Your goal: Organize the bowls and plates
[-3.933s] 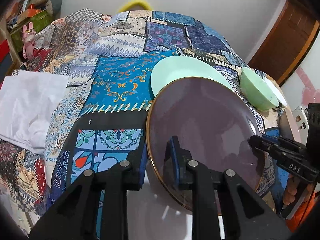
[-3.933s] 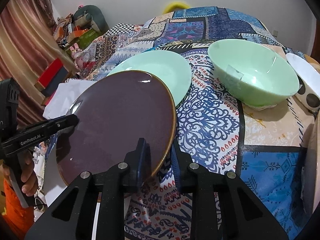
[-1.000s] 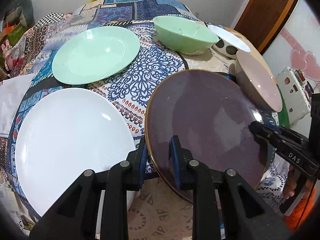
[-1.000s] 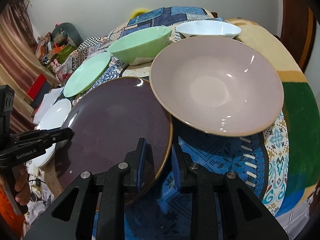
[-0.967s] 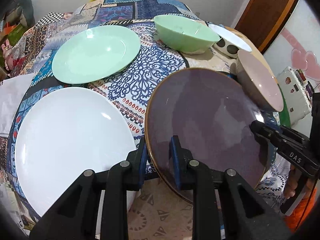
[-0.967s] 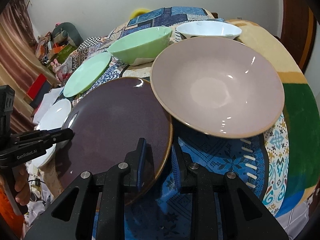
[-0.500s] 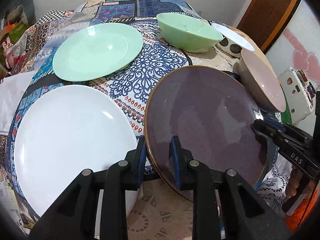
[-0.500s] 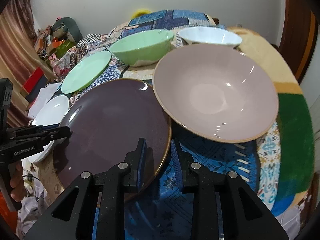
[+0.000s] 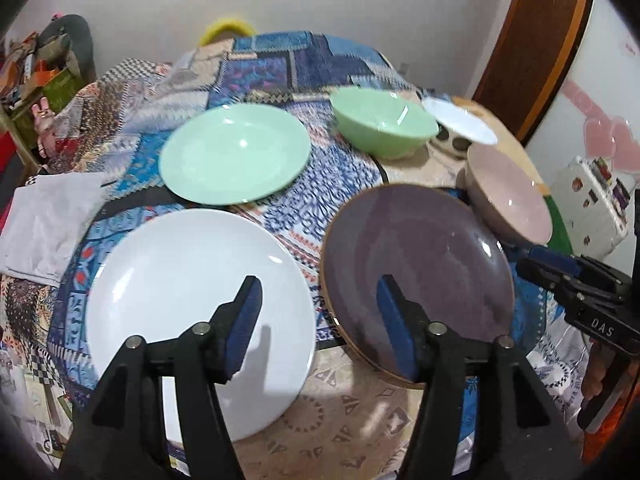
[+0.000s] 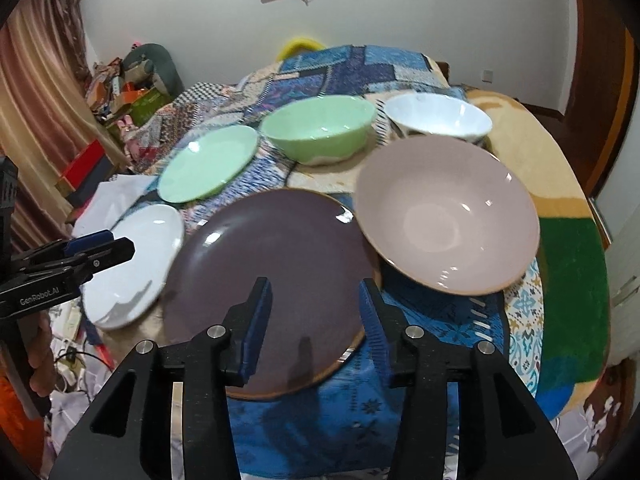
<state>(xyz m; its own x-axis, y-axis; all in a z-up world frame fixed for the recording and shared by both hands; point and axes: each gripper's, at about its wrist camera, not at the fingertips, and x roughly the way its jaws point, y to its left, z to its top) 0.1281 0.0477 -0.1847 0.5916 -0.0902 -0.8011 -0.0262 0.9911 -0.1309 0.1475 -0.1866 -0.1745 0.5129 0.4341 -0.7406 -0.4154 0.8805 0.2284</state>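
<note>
dark purple plate [image 10: 276, 280] flat on patchwork cloth [image 10: 440, 312], under and ahead of right gripper [image 10: 312, 312] | left gripper [image 9: 320, 312] straddles its left rim | both spread wide, holding nothing | pink bowl [image 10: 448, 212] touching beyond-right | right nearer, judged

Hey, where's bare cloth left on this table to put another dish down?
Far side, beyond the green plate and green bowl, shows bare patterned cloth. The right edge past the pink bowl is free too. Crowded: white plate, purple plate and pink bowl sit close together.
</note>
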